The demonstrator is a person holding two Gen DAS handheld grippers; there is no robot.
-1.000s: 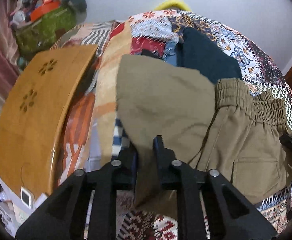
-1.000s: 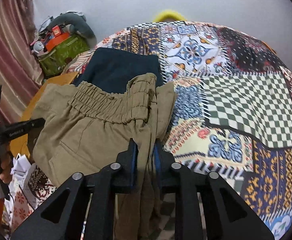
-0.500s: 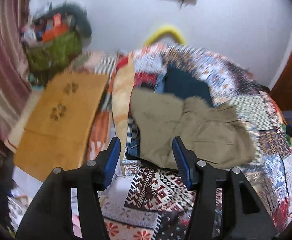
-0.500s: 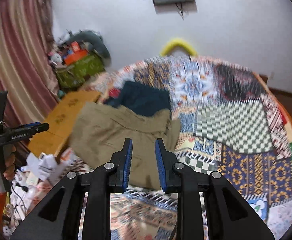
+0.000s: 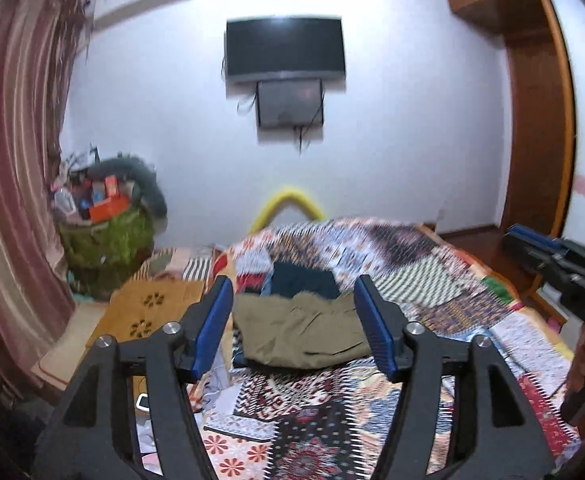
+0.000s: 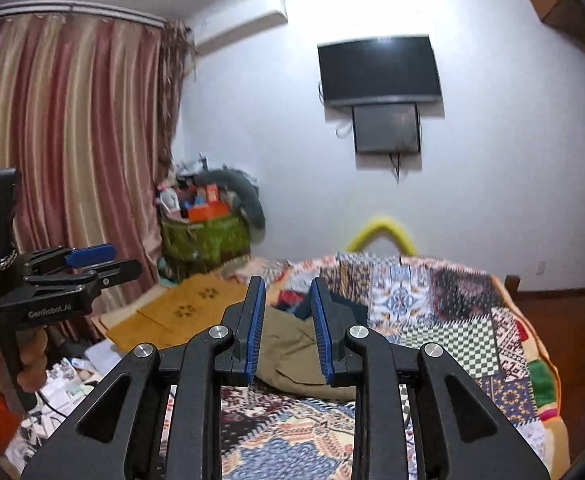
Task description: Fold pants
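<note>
Both your grippers have let go and lifted away from the khaki pants (image 5: 300,332), folded mid-frame on the quilt (image 5: 444,280); left gripper (image 5: 292,328) opening, right gripper (image 6: 286,328) narrowly open, both empty, so you look finished.

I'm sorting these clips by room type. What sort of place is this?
Most likely a home bedroom: a bed under a patchwork quilt with khaki pants lying on it, a wall-mounted television, and striped curtains along one side.
</note>
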